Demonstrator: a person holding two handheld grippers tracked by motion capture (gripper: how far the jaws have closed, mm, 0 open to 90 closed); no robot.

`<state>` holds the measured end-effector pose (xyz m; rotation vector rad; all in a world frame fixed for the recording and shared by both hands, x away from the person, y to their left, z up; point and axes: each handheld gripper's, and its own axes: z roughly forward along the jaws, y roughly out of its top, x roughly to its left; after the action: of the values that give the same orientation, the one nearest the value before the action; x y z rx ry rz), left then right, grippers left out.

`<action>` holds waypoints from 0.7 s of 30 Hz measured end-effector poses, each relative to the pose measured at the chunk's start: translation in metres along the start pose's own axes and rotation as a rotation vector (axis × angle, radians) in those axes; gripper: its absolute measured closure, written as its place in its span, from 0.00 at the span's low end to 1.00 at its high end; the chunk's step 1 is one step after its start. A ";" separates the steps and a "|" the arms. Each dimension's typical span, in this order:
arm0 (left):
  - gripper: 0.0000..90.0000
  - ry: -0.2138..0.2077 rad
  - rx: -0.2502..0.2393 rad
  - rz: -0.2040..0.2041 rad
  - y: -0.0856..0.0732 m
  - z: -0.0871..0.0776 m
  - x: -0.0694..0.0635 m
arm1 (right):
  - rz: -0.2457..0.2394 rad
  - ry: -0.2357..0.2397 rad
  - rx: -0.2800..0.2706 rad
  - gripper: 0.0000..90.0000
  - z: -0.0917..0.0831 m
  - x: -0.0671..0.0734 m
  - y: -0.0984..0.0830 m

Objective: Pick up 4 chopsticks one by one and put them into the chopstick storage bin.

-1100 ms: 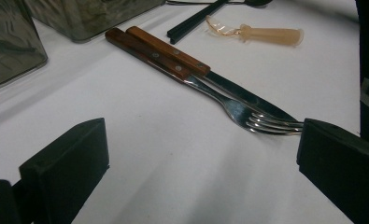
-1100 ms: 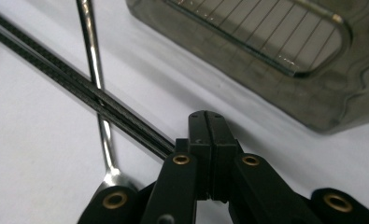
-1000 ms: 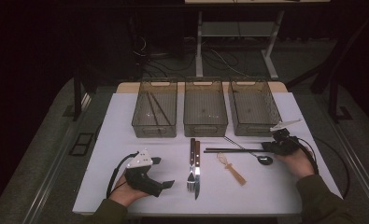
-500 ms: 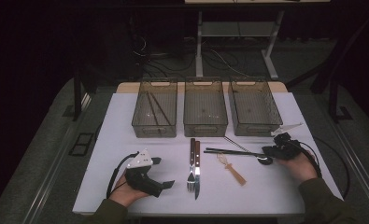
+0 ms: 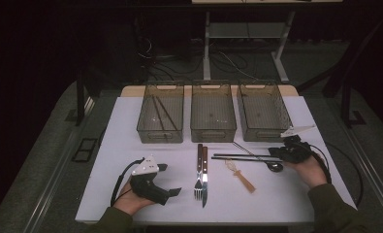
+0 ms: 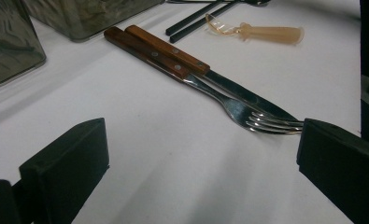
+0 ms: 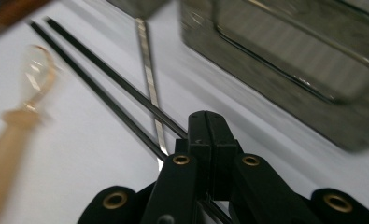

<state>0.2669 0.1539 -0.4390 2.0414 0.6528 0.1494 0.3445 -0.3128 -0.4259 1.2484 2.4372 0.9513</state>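
My left gripper (image 5: 169,179) rests open on the white table (image 5: 131,145), its jaws (image 6: 203,158) wide apart, pointing at a wooden-handled fork (image 5: 198,188) (image 6: 238,109) and knife (image 5: 204,187) (image 6: 247,95) lying side by side. My right gripper (image 5: 275,153) (image 7: 205,119) is shut at the right end of two black chopsticks (image 5: 240,157) (image 7: 102,88), which run under its jaws; nothing shows between the pads. A metal spoon (image 5: 275,166) (image 7: 149,79) lies beside it. A pale small spoon (image 5: 241,177) (image 6: 261,32) (image 7: 14,135) lies between knife and chopsticks.
Three clear bins stand in a row at the back: the left one (image 5: 160,136) holds chopsticks, then the middle one (image 5: 213,135) and the right one (image 5: 264,132), whose wall (image 7: 285,70) is close to my right gripper. Cables trail from both grippers.
My right gripper has shifted slightly at the right end of the chopsticks. The left gripper and the cutlery have stayed put.
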 end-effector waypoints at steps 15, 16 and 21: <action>0.01 -0.001 0.001 0.000 0.000 0.000 0.000 | -0.159 0.162 0.019 0.63 0.035 0.025 0.024; 0.01 -0.001 0.000 0.000 0.000 0.000 0.000 | -0.162 0.170 0.017 0.63 0.036 0.025 0.024; 0.01 -0.002 0.001 0.001 0.000 0.000 0.000 | -0.199 0.173 0.035 0.64 0.040 0.026 0.023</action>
<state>0.2670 0.1542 -0.4393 2.0425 0.6508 0.1479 0.3624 -0.2647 -0.4396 0.9458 2.6609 1.0004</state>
